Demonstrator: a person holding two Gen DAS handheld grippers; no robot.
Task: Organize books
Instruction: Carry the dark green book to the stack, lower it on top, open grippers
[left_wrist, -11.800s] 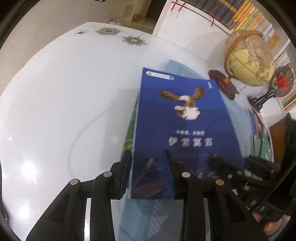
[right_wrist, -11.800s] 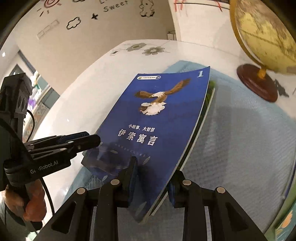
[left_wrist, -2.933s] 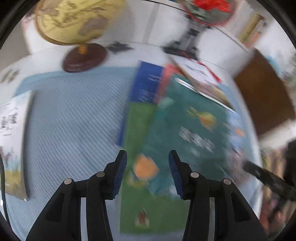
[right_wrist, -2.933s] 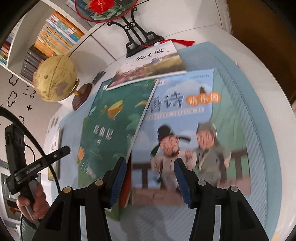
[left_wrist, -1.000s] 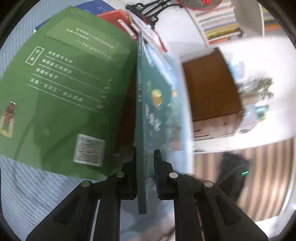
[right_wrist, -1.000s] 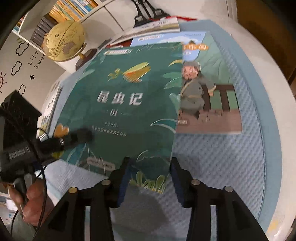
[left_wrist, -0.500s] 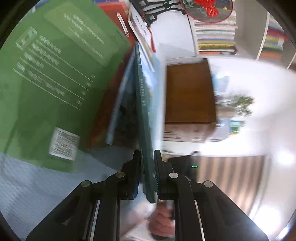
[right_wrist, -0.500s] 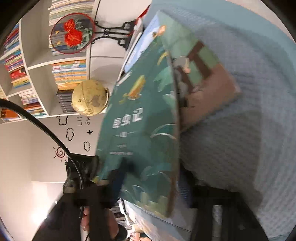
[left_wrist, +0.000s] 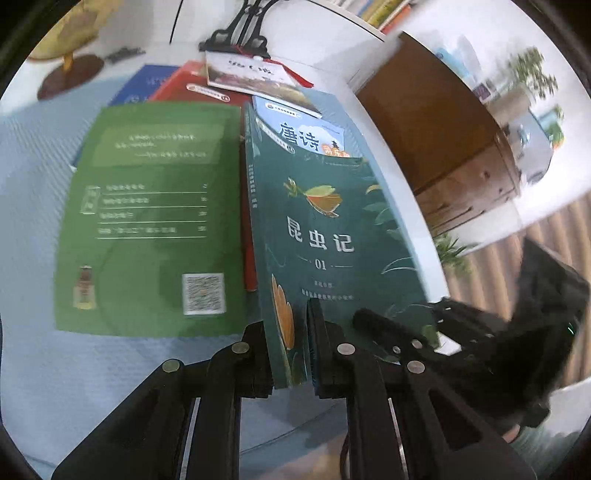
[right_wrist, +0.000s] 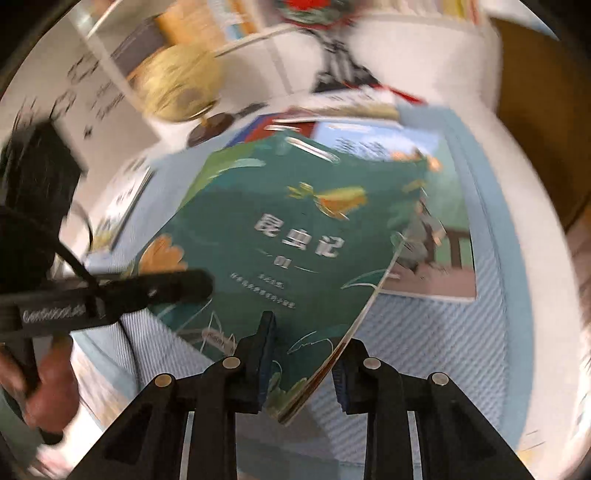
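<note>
Book (left_wrist: 332, 236), dark green, insect cover

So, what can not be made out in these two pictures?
- Left wrist view: most of the red book, covered by the green book and the landscape booklet.
- Left wrist view: the lower part of the poetry book, behind the dark green book.
- Left wrist view: the globe, cut off by the edge.
- Right wrist view: the shelf books and the small print on the dark green book, smeared by motion blur.
</note>
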